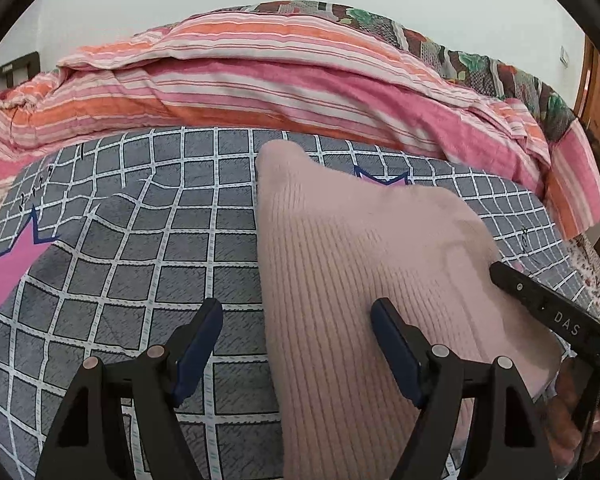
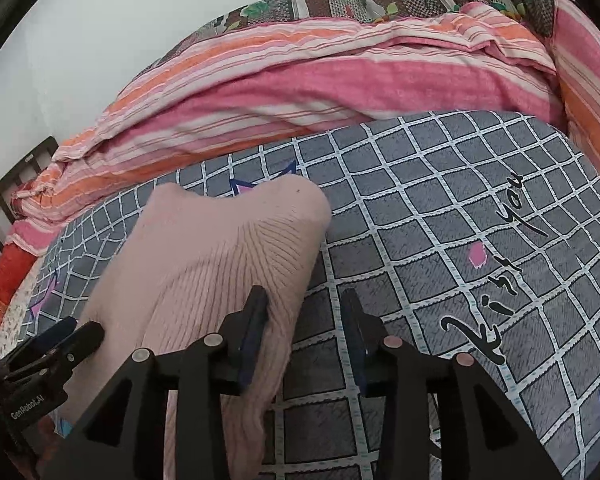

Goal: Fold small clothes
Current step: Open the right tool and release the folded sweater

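Both grippers are down low over the bed, and I'm reading the pale pink ribbed knit garment (image 1: 364, 264) as the piece being folded. It lies flat on the grey bedsheet with a white grid print (image 1: 140, 240), long axis running away from me toward the pink-and-orange striped quilt (image 1: 260, 80) bunched along the far side.

Left gripper (image 1: 296, 320): jaws wide, nothing between them. They straddle the garment's left edge, with the right finger over the knit and the left finger over bare sheet. Can't tell if the pads touch the fabric.

Right gripper (image 2: 304, 312): jaws spread to a middling gap, also empty. Mirror case: the left finger is over the knit's right edge, the right finger over the sheet, next to the black "Kiss you" lettering (image 2: 496, 272).

So the garment sits between the two grippers, each parked on its own side edge at the near end. Neither is clearly nearer; it looks symmetric to me.

The far end of the knit shows two rounded lobes with a dip between them, and a pink star print (image 2: 244, 188) on the sheet shows through the dip.

My read: the piece looks already narrowed, and the next fold would be lengthwise, near end up toward the far end. That needs both jaws to close on the near edges first. Risk: soft knit, so a pinch may catch only the top layer or grab the sheet with it.
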A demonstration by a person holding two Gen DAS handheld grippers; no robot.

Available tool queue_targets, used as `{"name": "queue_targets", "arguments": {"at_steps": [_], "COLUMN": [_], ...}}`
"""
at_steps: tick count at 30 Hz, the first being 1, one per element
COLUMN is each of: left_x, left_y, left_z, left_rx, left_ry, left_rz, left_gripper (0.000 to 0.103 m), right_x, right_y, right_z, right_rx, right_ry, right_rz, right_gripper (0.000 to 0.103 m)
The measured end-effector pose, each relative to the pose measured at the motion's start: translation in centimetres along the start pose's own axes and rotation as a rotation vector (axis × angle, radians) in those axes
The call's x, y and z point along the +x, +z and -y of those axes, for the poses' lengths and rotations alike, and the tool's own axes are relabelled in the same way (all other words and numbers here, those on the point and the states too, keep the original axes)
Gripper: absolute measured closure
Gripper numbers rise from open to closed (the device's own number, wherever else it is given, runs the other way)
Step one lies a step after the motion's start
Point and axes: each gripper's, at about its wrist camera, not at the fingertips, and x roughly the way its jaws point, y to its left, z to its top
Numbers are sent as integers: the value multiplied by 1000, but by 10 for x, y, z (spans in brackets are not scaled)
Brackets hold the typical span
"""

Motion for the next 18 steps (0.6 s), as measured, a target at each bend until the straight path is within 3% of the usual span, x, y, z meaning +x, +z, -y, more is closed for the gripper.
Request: {"name": "queue_targets", "arguments": {"at_steps": [7,12,18], "left_x": [-2,-11,-31], "left_y": [1,-6,-25], "left_z": [-2,-4,4], "left_rx": [-5,-11,3], "left_ry": [-6,-6,16], "left_rz": [-4,-7,-47], "left_gripper": [26,26,27], "right_x": [-3,-21,-56], "right_y": [-1,-7,-30], "right_z": [3,5,7], "right_rx": [6,17,-10], "right_ry": [8,0,-21], "right_rz": [5,28,-24], "right_gripper": [65,45,45]}}
